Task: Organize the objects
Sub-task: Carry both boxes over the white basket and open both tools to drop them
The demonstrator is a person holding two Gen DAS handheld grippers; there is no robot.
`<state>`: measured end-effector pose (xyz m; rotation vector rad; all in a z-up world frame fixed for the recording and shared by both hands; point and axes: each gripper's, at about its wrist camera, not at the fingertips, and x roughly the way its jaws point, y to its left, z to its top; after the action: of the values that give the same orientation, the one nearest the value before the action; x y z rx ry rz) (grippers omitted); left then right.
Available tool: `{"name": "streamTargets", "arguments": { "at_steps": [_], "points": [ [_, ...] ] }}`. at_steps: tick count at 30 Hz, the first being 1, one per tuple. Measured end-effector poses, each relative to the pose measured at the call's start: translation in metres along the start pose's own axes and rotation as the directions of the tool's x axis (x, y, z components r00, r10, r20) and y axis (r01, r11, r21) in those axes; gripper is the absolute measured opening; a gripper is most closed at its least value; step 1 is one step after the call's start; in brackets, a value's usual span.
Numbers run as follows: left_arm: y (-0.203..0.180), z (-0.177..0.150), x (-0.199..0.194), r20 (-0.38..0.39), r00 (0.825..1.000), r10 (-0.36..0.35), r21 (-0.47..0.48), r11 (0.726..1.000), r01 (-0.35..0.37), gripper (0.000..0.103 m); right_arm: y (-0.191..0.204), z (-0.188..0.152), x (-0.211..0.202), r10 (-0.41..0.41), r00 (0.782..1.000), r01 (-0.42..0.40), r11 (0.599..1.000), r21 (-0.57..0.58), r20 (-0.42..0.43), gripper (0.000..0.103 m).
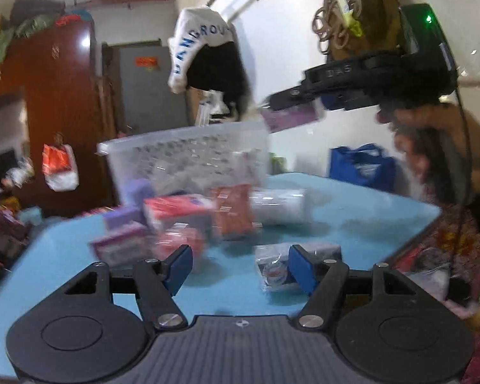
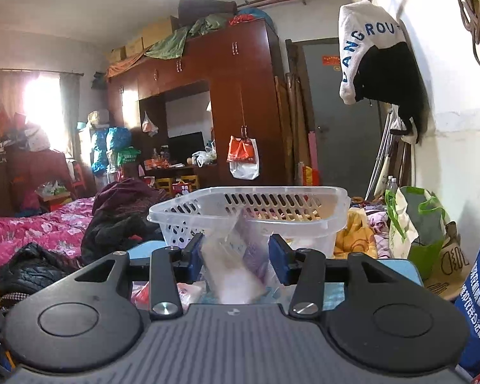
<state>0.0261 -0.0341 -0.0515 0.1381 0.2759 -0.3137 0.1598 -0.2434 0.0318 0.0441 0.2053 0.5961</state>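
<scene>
Basket (image 2: 249, 206): one; wrapped packet (image 2: 236, 265): one.

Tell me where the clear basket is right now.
The basket stands at the far end of the blue table, behind the boxes in the left wrist view, and just beyond the right gripper.

Heavy motion blur in left view, window (image 2: 44, 105) glare in right, perhaps overexposed, fisheye-bent edges.

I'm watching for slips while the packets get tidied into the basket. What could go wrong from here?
The right gripper holds a purple packet close to the clear basket; it might clip the rim or drop short. The open left gripper sits near a wrapped item and could knock it across the blue table.
</scene>
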Motion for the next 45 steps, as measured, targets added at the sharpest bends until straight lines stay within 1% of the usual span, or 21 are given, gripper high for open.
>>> {"name": "streamTargets", "arguments": {
  "at_steps": [1,3,5,8,12,14,15,17,18,21,23,25,28,30,32,34,37,39,42,45],
  "points": [
    [-0.006,-0.003,0.001,-0.005,1.000,-0.010,0.005,1.000,0.010,0.072,0.000,-0.001,-0.001,0.005,1.000,-0.005,1.000,0.003,-0.004,0.049],
    [-0.017,-0.005,0.010,-0.025,1.000,0.000,0.024,1.000,0.000,0.076,0.001,-0.004,0.002,0.002,1.000,-0.002,1.000,-0.001,-0.019,0.048],
    [-0.024,-0.007,0.021,-0.052,0.998,-0.018,0.016,1.000,0.019,0.076,0.001,-0.009,0.008,-0.018,0.999,0.017,1.000,-0.020,-0.051,0.047],
    [-0.032,-0.006,0.033,-0.055,0.998,-0.028,0.023,0.999,0.029,0.076,-0.005,-0.017,0.018,-0.022,0.995,0.020,1.000,-0.019,-0.101,0.047],
    [-0.035,-0.002,0.044,-0.063,0.997,-0.054,0.021,0.998,0.055,0.076,-0.009,-0.023,0.017,-0.020,0.994,0.020,1.000,-0.001,-0.111,0.046],
    [-0.036,-0.002,0.048,-0.061,0.996,-0.057,0.025,0.998,0.059,0.072,-0.009,-0.025,0.014,-0.018,0.994,0.018,1.000,0.001,-0.107,0.046],
    [-0.036,-0.001,0.050,-0.061,0.996,-0.062,0.023,0.998,0.063,0.065,-0.008,-0.024,0.013,-0.015,0.994,0.015,1.000,0.001,-0.106,0.046],
    [-0.035,-0.001,0.051,-0.059,0.997,-0.057,0.016,0.998,0.058,0.064,-0.006,-0.024,0.011,-0.010,0.995,0.010,1.000,-0.002,-0.104,0.046],
    [-0.035,-0.002,0.051,-0.052,0.997,-0.049,0.020,0.999,0.050,0.064,-0.006,-0.024,0.011,-0.008,0.995,0.008,1.000,-0.004,-0.103,0.046],
    [-0.034,-0.004,0.041,0.002,1.000,-0.029,0.028,0.999,0.029,0.063,-0.005,-0.024,0.009,-0.007,0.995,0.006,1.000,-0.007,-0.099,0.046],
    [-0.033,-0.001,0.030,0.046,0.999,-0.019,0.029,0.999,0.018,0.063,-0.005,-0.023,0.008,-0.006,0.996,0.006,1.000,-0.005,-0.095,0.046],
    [-0.029,0.006,0.024,0.073,0.997,-0.005,0.034,0.999,0.003,0.063,-0.004,-0.020,0.006,-0.005,0.996,0.004,1.000,-0.004,-0.084,0.046],
    [-0.016,0.023,0.015,0.118,0.992,0.034,0.019,0.999,-0.037,0.063,-0.003,-0.011,0.006,-0.006,0.997,0.005,1.000,-0.014,-0.071,0.046],
    [-0.003,0.042,0.016,0.139,0.988,0.067,0.011,0.998,-0.070,0.063,-0.002,0.004,0.011,-0.004,0.998,0.003,1.000,-0.017,-0.062,0.046],
    [0.016,0.070,0.023,0.161,0.982,0.102,-0.015,0.995,-0.101,0.063,-0.002,0.021,0.018,-0.010,0.999,0.009,1.000,-0.020,-0.046,0.046],
    [0.036,0.103,0.038,0.162,0.978,0.132,-0.041,0.991,-0.127,0.063,0.000,0.038,0.029,-0.034,0.999,0.033,0.999,-0.033,-0.037,0.046],
    [0.061,0.147,0.068,0.138,0.973,0.186,-0.059,0.982,-0.179,0.063,-0.001,0.065,0.053,-0.058,0.997,0.056,0.997,-0.043,-0.041,0.046],
    [0.076,0.166,0.091,0.089,0.978,0.191,-0.074,0.980,-0.184,0.063,-0.004,0.076,0.071,-0.088,0.995,0.085,0.994,-0.061,-0.051,0.046],
    [0.091,0.178,0.120,0.025,0.975,0.221,-0.078,0.973,-0.218,0.063,-0.011,0.078,0.097,-0.087,0.990,0.082,0.995,-0.047,-0.114,0.046],
    [0.100,0.178,0.134,-0.004,0.972,0.233,-0.085,0.969,-0.233,0.063,-0.010,0.071,0.112,-0.119,0.982,0.107,0.991,-0.083,-0.147,0.046]
  ]
}}
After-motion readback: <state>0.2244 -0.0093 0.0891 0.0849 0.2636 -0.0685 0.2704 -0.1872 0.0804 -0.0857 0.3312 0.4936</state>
